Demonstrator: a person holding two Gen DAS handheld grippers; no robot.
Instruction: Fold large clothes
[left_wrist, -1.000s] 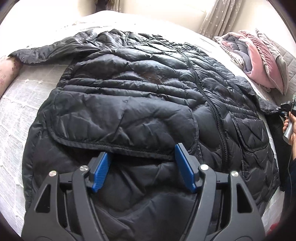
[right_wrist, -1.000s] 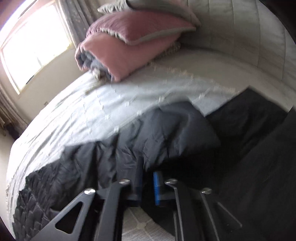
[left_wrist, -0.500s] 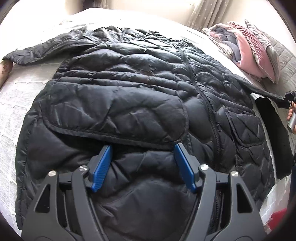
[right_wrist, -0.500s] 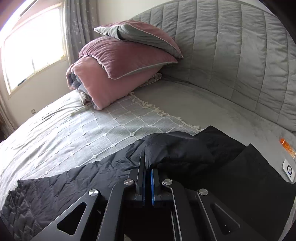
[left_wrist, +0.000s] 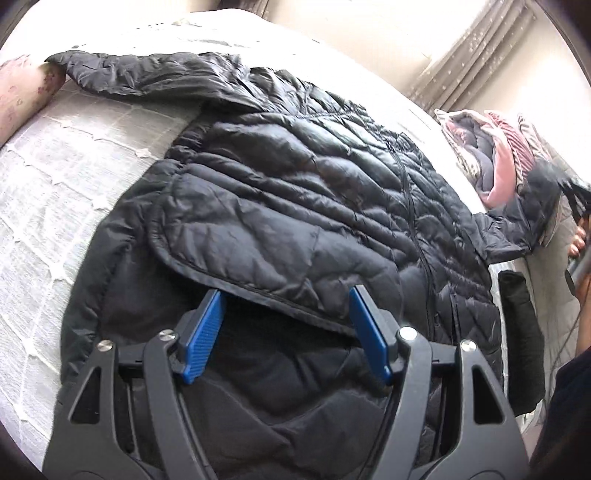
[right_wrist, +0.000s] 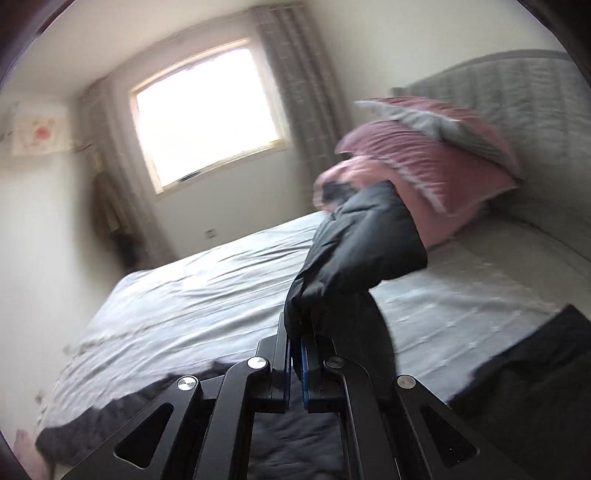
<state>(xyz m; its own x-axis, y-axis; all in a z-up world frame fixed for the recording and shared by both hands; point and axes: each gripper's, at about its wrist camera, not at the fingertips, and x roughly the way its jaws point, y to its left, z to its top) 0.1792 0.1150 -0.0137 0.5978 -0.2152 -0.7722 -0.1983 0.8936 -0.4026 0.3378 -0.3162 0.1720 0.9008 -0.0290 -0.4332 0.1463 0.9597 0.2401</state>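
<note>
Jacket sleeve (right_wrist: 364, 240) raised in right gripper (right_wrist: 295, 354).

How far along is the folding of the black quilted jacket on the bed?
Done: black quilted jacket lies spread flat, zipped, on the grey checked bedspread. In hand: right claw is shut on one sleeve, lifted off the bed; left claw hovers open above the hem. Left: far sleeve lies outstretched, body unfolded.

Left gripper (left_wrist: 284, 317): jaws spread wide, blue pads apart, nothing between them, angled steeply downward. Right gripper (right_wrist: 295, 343): jaws closed, pads pinching a black jacket sleeve (right_wrist: 362, 243), tilted slightly downward. Person's hand (left_wrist: 578, 240): at 3 o'clock in left wrist view, partly visible.
</note>
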